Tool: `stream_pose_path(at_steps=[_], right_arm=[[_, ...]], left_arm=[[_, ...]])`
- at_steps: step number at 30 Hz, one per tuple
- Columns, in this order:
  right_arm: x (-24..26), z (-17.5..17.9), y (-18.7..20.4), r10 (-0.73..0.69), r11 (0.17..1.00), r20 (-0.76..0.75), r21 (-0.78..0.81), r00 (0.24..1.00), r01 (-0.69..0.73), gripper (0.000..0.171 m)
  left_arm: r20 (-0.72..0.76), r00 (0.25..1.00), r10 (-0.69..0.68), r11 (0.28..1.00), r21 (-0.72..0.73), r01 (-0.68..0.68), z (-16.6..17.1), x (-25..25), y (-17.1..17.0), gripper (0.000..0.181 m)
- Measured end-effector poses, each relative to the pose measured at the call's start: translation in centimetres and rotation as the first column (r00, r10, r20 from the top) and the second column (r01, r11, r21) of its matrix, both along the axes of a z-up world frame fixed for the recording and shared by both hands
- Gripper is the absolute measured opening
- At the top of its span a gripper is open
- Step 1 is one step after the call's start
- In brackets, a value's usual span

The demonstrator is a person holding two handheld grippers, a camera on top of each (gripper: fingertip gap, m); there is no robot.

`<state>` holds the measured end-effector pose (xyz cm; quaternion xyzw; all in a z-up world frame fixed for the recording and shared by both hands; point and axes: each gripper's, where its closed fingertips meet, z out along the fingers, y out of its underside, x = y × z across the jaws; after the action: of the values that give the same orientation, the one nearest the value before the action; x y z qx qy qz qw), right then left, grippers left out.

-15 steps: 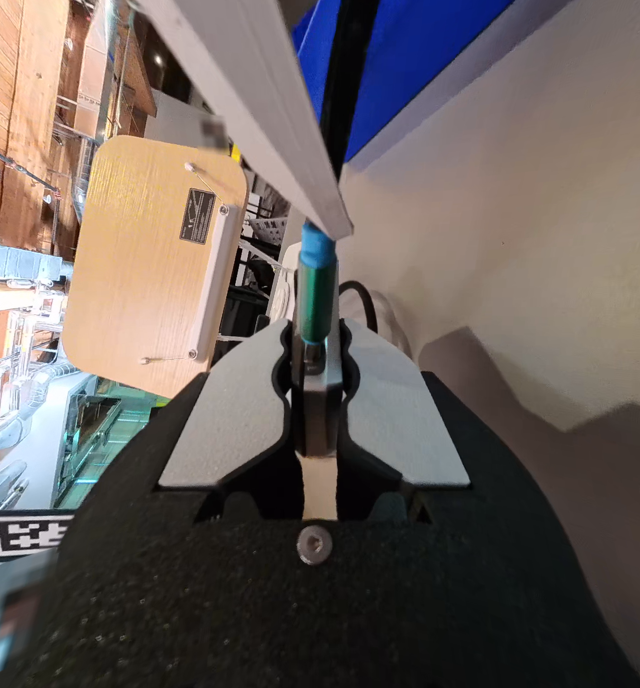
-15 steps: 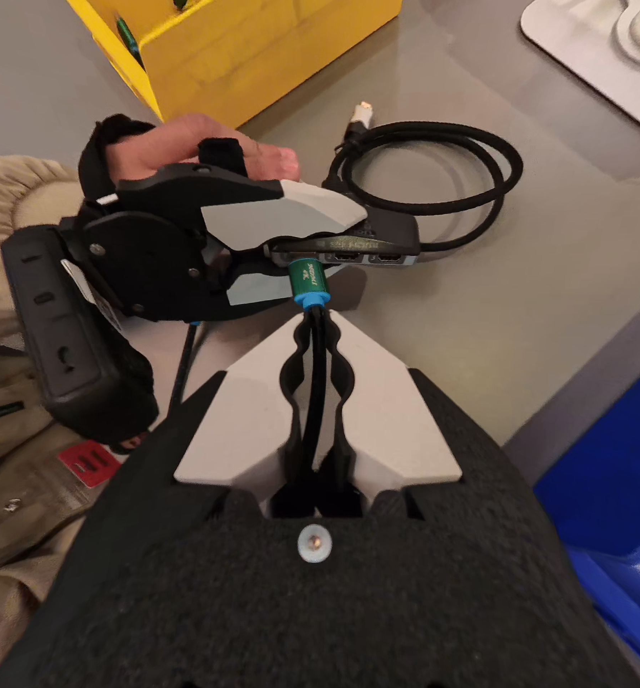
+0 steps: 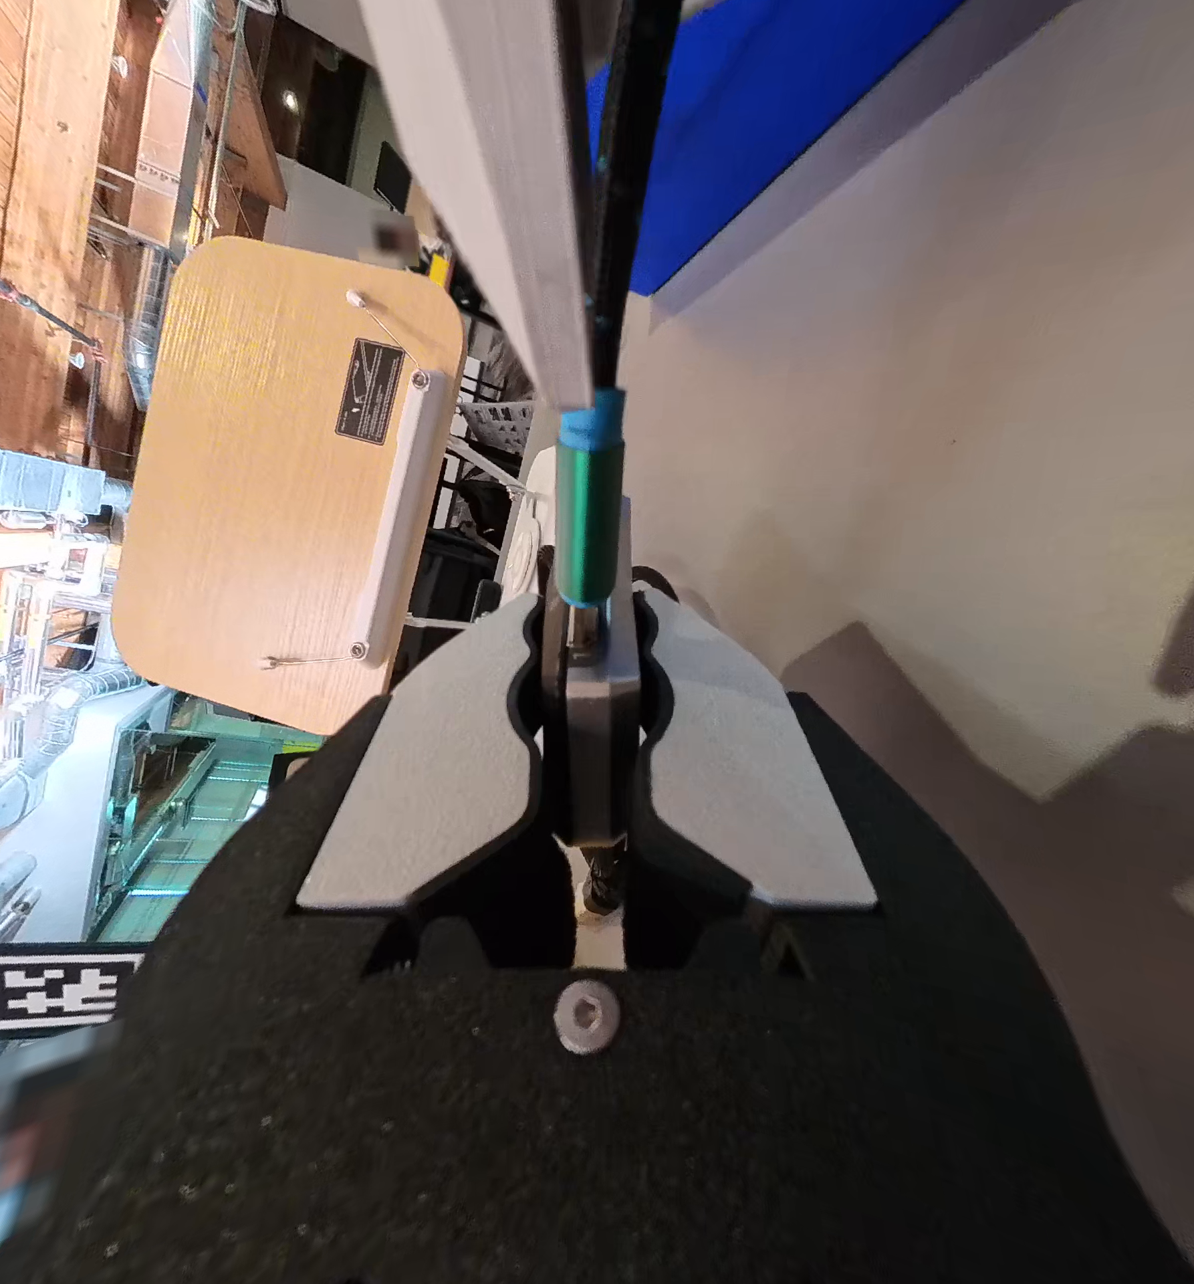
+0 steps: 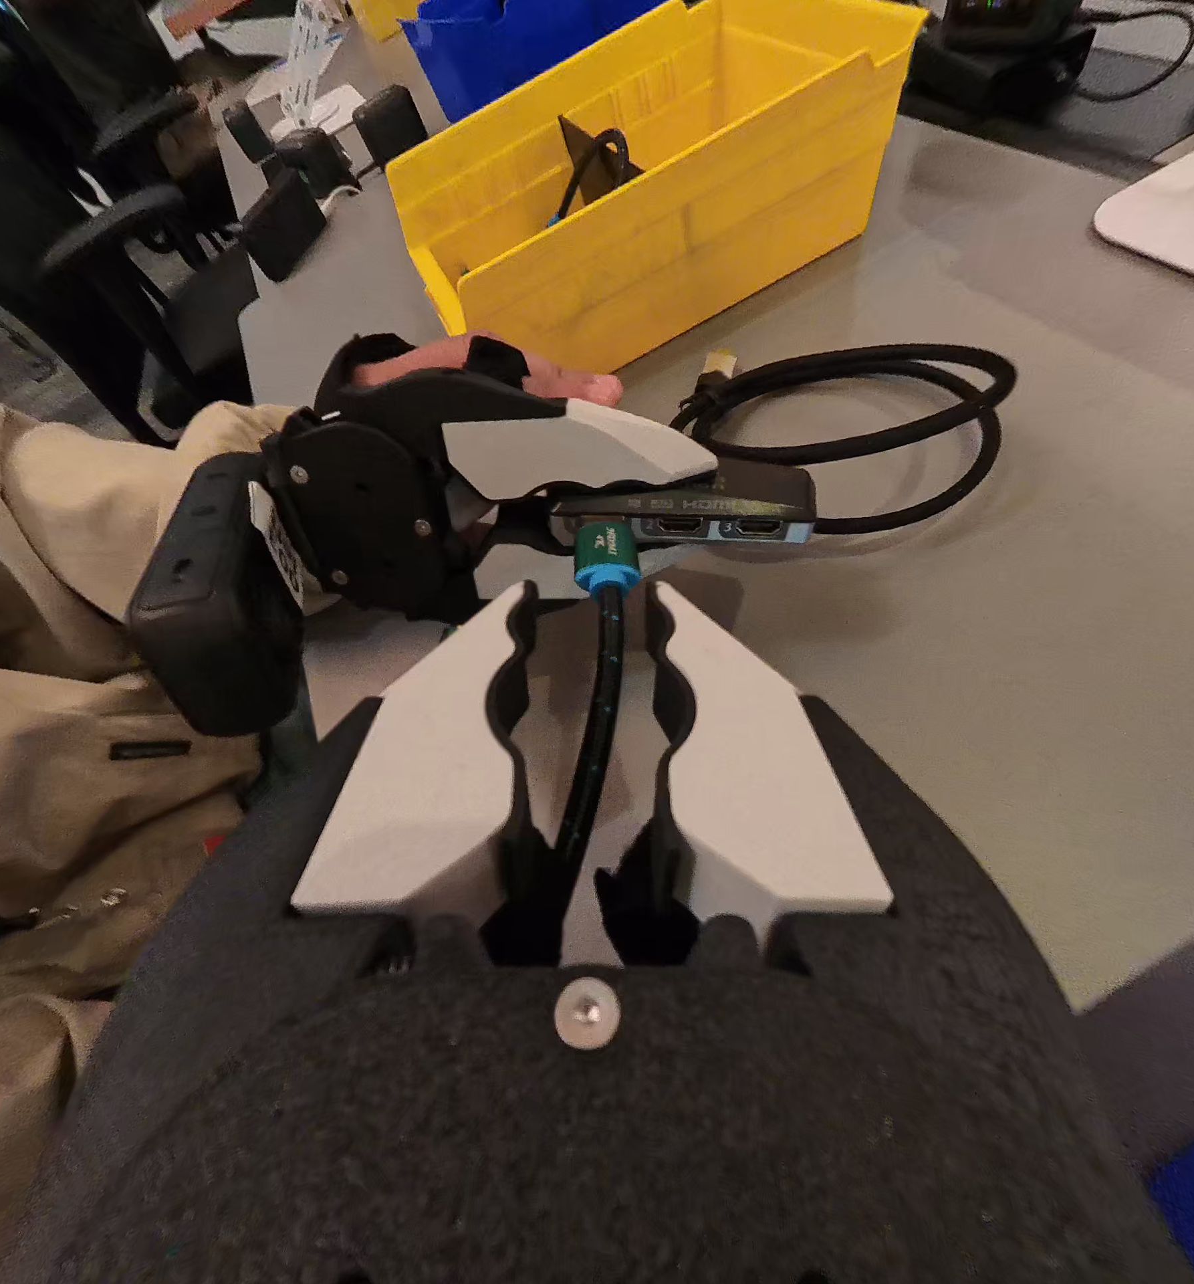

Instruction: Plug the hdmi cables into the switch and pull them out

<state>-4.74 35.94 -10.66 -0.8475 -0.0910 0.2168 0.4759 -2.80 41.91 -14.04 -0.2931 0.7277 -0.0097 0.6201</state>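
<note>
The left gripper (image 3: 591, 667) is clamping the dark HDMI switch (image 3: 598, 729) edge-on between its pale fingers (image 3: 441, 750), and in the right wrist view that same gripper (image 4: 677, 507) is lying on its side over the grey table (image 4: 997, 695), a person's hand (image 4: 511, 368) wrapping its black handle and a tan sleeve (image 4: 59, 556) trailing behind it. The switch (image 4: 740, 514) is sticking out past those fingers with its port face turned toward the right camera; two ports are sitting unfilled, and the green plug (image 4: 604, 549) of the HDMI cable (image 4: 598, 709) is sitting in the port at the left end, beside the fingers — how deep it is seated cannot be told. From the left wrist view the plug (image 3: 584, 528) is rising straight out of the switch, its blue collar (image 3: 591, 424) topping the green shell. The right gripper (image 4: 591, 604) is standing with its fingers apart, the black cable running loose through the gap between them and touching neither pad as far as can be seen. The switch's own black lead (image 4: 927, 417) is lying coiled on the table behind it, a yellow bin (image 4: 650, 229) is standing farther back — a black cable end is poking up inside it — and a blue bin (image 3: 754, 125) is showing at the table's edge.
</note>
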Motion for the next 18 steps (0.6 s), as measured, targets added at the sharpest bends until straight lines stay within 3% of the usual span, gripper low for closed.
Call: stream_pose_path(at_steps=[1, 3, 6, 10, 14, 18], right_arm=[[-0.2, -0.3, 0.2, -0.006, 1.000, -0.009, -0.012, 1.000, 0.006, 0.033], [-0.2, -1.3, 0.8, -0.040, 0.999, 0.041, -0.034, 0.998, 0.041, 0.033], [-0.4, -1.7, 1.5, -0.070, 0.998, 0.122, 0.008, 0.990, 0.069, 0.020], [-0.5, -2.0, 1.6, -0.125, 0.991, 0.124, -0.026, 0.984, 0.130, 0.020], [-0.3, -1.9, 1.6, -0.184, 0.979, 0.297, -0.027, 0.937, 0.201, 0.020], [-0.7, -1.6, 1.6, -0.154, 0.985, 0.289, -0.029, 0.945, 0.170, 0.020]], left_arm=[[0.000, 1.000, 0.001, 1.000, 0.001, -0.001, 0.0, 0.0, 0.0, 0.022], [-0.002, 1.000, 0.002, 1.000, 0.005, -0.002, 0.0, 0.1, -0.1, 0.022], [-0.009, 1.000, 0.007, 1.000, 0.014, -0.007, -0.2, 0.1, -0.2, 0.022], [-0.030, 0.999, 0.029, 1.000, 0.012, -0.028, -0.5, 0.1, 0.0, 0.021], [-0.016, 0.999, 0.046, 0.999, 0.030, -0.046, -0.2, 0.2, 0.1, 0.021], [-0.016, 0.998, 0.060, 0.997, 0.050, -0.059, 0.2, -0.1, -0.2, 0.021]])
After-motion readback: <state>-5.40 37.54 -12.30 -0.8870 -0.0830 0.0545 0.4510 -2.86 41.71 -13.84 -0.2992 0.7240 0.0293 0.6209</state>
